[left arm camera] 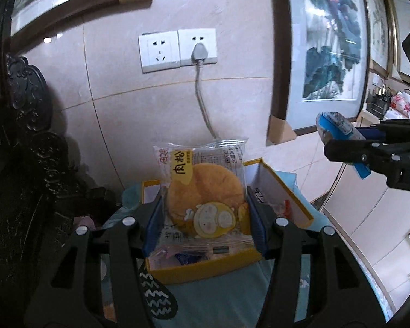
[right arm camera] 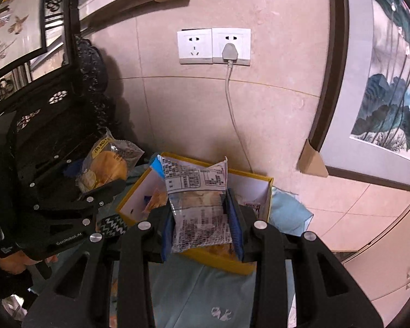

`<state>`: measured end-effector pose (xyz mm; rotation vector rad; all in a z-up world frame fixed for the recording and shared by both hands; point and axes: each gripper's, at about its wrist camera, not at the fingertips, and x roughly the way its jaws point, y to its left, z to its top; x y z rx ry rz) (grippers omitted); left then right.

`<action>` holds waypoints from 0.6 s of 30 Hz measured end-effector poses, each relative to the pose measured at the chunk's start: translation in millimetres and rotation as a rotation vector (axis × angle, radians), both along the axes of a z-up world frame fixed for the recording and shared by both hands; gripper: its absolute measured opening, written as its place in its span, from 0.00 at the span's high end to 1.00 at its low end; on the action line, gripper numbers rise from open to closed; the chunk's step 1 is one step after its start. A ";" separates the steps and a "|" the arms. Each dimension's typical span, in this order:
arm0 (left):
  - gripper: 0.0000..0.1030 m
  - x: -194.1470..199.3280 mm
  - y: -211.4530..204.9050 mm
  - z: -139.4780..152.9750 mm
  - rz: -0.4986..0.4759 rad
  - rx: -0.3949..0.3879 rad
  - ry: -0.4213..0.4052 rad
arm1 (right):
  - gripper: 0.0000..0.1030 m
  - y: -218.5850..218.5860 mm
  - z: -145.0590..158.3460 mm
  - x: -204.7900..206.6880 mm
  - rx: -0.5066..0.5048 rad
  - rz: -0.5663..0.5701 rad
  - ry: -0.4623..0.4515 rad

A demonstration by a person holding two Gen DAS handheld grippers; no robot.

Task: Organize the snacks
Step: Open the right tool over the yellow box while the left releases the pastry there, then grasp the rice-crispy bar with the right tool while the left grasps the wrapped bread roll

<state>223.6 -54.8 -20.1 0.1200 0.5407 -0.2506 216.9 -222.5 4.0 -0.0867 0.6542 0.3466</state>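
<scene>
**Two grippers, two packets, one yellow box**

Beyond both grippers stands a tiled wall with two sockets, one holding a grey plug, and framed paintings to either side. Below the fingertips, on a light blue cloth, sits one open yellow box; a few small wrapped snacks lie inside, too indistinct to count. The left gripper is clamped on one clear-wrapped round meat-floss cake, held upright above the box. The right gripper is closed on one blue-edged snack packet, also above the box.
</scene>
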 end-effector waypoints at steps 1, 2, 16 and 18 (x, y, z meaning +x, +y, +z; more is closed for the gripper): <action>0.47 9.4 0.2 -0.2 0.006 0.002 0.003 | 0.66 1.2 -0.5 9.6 -0.003 -0.004 0.003; 0.46 19.3 0.3 0.1 0.014 0.004 0.004 | 0.66 2.4 -0.8 19.7 -0.005 -0.010 0.004; 0.02 44.2 46.6 -75.5 0.188 0.025 0.151 | 0.43 -4.0 -82.1 64.1 -0.001 -0.041 0.182; 0.02 20.4 64.7 -94.5 0.242 -0.006 0.178 | 0.42 3.0 -99.7 49.7 -0.010 -0.010 0.210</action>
